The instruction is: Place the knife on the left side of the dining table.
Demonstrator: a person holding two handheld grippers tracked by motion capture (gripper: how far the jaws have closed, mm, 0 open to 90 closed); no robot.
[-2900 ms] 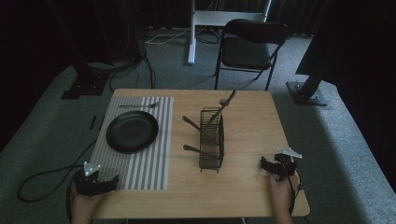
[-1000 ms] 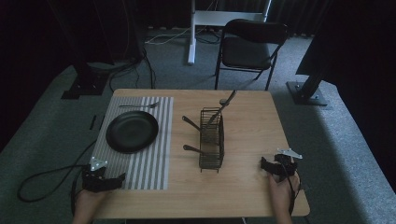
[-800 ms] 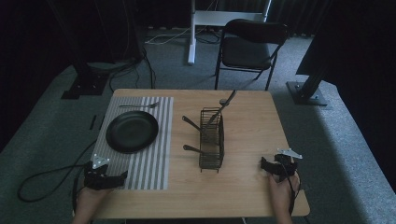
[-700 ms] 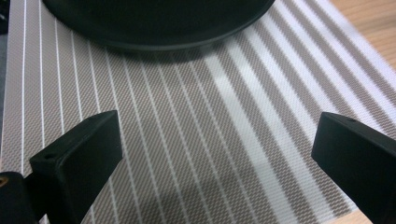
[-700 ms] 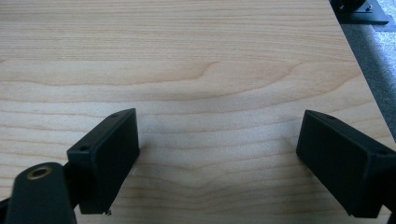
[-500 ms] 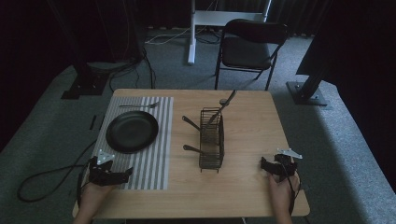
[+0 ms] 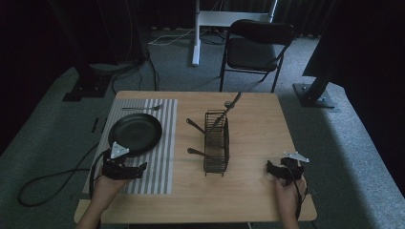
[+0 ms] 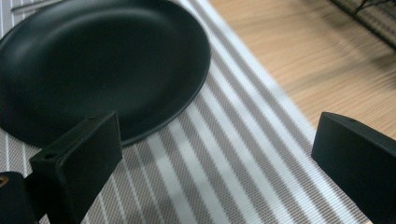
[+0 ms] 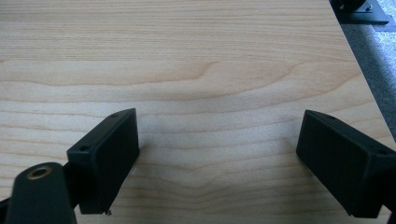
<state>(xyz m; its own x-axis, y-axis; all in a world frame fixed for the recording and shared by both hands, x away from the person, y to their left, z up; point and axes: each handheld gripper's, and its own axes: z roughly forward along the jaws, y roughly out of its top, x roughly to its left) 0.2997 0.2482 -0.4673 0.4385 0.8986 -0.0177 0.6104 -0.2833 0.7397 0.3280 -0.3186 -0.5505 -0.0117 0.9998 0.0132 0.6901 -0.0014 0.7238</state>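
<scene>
The left gripper (image 7: 138,168) sits low over the grey and white striped cloth mat (image 7: 157,157), with its jaws wide apart and nothing between them. In the left gripper view, one jaw is in front of the near rim of the round black plate (image 8: 98,65) and the other is out over the stripes. It looks like the hand is heading for this plate, which lies flat on the mat at the left side of the light wooden table (image 7: 253,191).

The right gripper (image 7: 270,169) rests near the right front edge of the table. Its jaws are wide too, with only bare wood between them.

To grab the plate well, I think the left gripper should go in low and flat. One jaw should slide under the rim and the other go on top, then squeeze gently. The plate is smooth, so it could slip if the grip is only on the very edge.

Farther back, the black wire basket (image 7: 216,143) stands in the middle of the table with dark-handled utensils (image 7: 196,125) poking out. Lift the plate away from it so nothing bumps. A thin silver utensil (image 7: 141,108) lies on the mat behind the plate.
</scene>
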